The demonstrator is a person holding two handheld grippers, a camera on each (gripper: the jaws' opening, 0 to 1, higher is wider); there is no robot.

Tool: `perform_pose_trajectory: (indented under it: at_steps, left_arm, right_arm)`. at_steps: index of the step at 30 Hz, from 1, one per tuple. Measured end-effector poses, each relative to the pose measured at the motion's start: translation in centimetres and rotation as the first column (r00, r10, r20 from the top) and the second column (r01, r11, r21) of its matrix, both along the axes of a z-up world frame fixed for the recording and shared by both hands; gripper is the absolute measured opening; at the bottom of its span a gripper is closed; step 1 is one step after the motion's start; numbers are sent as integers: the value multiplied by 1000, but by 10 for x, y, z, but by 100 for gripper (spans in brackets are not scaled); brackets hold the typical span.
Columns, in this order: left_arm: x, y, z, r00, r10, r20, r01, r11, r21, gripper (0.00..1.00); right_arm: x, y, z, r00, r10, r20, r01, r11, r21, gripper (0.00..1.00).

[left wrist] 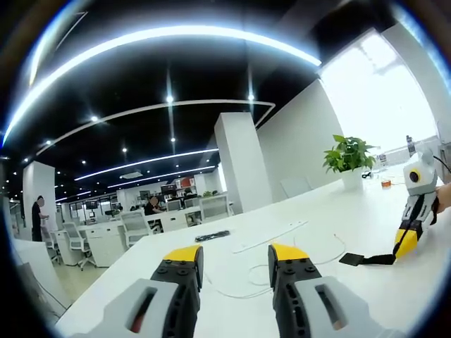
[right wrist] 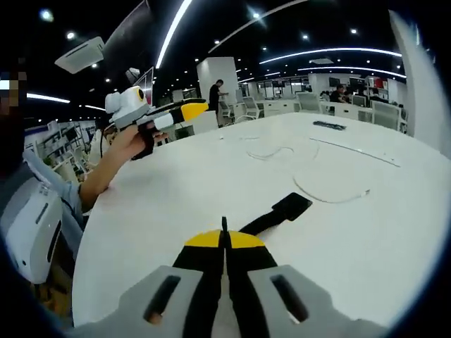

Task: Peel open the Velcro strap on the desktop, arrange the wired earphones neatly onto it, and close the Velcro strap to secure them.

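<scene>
- White desk (right wrist: 176,190) is the biggest thing here. It is wide and smooth, and most of its top is bare, so both hands have lots of room to move.
- In the right gripper view, the desk's rounded edge curves close to the person's sleeve (right wrist: 67,193). Things pulled that way could slide off.
- The left claw (left wrist: 235,264) is held up in the air, well apart from the strap. Its jaws are spread wide with nothing between them. I think it is waiting its turn.
- The right claw (right wrist: 225,239) is down low at the desk. Its jaws are squeezed tight, and one end of the strap sticks up between the tips. I think it grips that end so it can peel the strap open.
- The black strap (right wrist: 278,213) lies flat on the desk and runs away from the right claw to a wider tab at its far end. In the left gripper view it lies off to the right, by the right claw.
- The white earphones (right wrist: 331,197) lie in loose curves on the desk, just past the strap's far end. They are not on the strap yet.
- There is bare desk on both sides of the strap, so the wire can be laid there.
</scene>
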State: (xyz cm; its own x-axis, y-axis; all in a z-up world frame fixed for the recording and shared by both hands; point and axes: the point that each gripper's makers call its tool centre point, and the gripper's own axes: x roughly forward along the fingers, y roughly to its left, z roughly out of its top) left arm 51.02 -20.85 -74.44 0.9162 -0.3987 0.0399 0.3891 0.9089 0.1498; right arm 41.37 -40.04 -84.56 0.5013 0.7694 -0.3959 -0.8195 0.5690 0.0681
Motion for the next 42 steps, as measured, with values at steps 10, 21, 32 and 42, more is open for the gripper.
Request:
perform_pose_trajectory:
  at_steps: [10,21,32,42]
  left_arm:
    - [0,3,1,1000,2,-2,-2,1000,3,40]
    - [0,1,1,1000,2,0,-2,1000,1,40]
    - [-1,2,1,1000,4,3,-4,1000,11,40]
    - [0,7,5,1000,18,11,-18,1000,13,40]
  right_arm:
    - [3,-5,0,995,-88,45,91,994,-65,4]
    - [-8,-7,16,988,-91,124,110,981,-159,10]
    - [-2,0,40,980,-75,184,114,970,-217,10]
    - [34,25,52,958,-26,284,105,957,-269,10]
